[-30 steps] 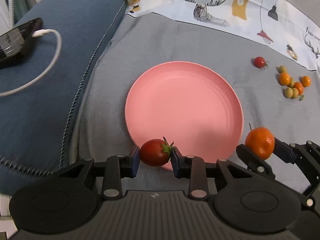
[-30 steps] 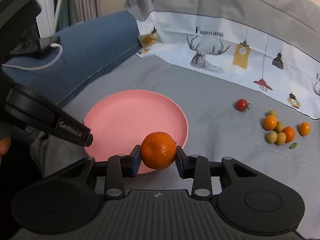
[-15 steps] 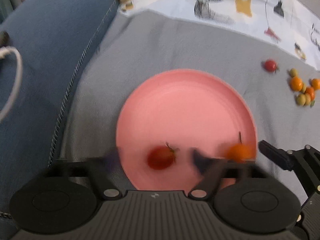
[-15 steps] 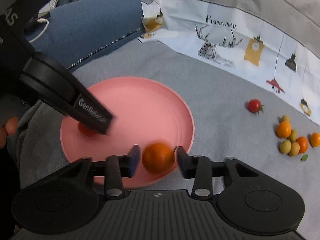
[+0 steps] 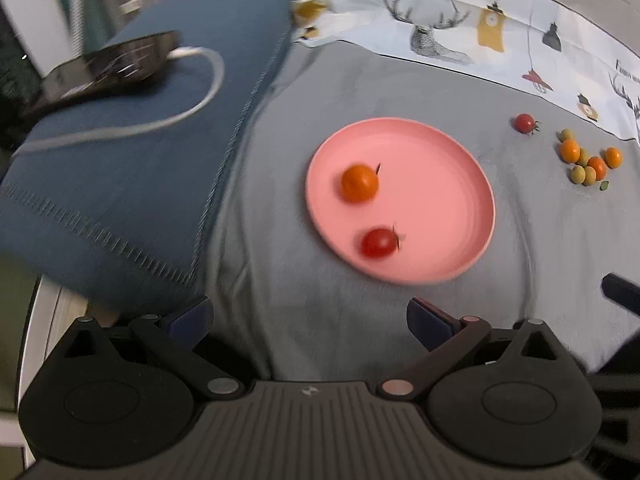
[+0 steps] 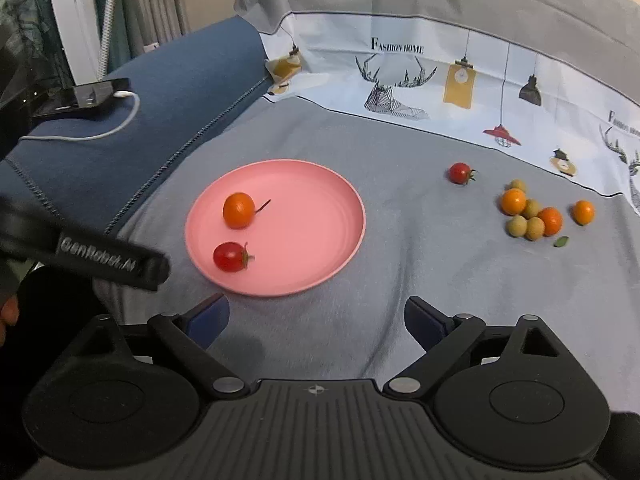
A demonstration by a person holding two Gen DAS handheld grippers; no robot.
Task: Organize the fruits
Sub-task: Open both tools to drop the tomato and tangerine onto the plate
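A pink plate (image 5: 440, 184) (image 6: 312, 208) lies on the grey cloth. On it rest a small orange (image 5: 359, 183) (image 6: 238, 210) and a red tomato (image 5: 379, 242) (image 6: 229, 257). My left gripper (image 5: 308, 320) is open and empty, pulled back short of the plate's near rim. My right gripper (image 6: 316, 320) is open and empty, also short of the plate. One finger of the left gripper (image 6: 100, 258) shows at the left of the right wrist view. Another tomato (image 5: 525, 123) (image 6: 460, 173) lies right of the plate.
A cluster of several small orange and green fruits (image 5: 586, 162) (image 6: 534, 214) lies at the right. A blue cushion (image 5: 132, 152) (image 6: 160, 92) at the left carries a phone (image 5: 108, 64) (image 6: 96, 94) with a white cable. A printed cloth (image 6: 460, 80) borders the back.
Both grippers opened and let go: the tomato and the orange now lie on the plate. Both grippers drew back from the plate.
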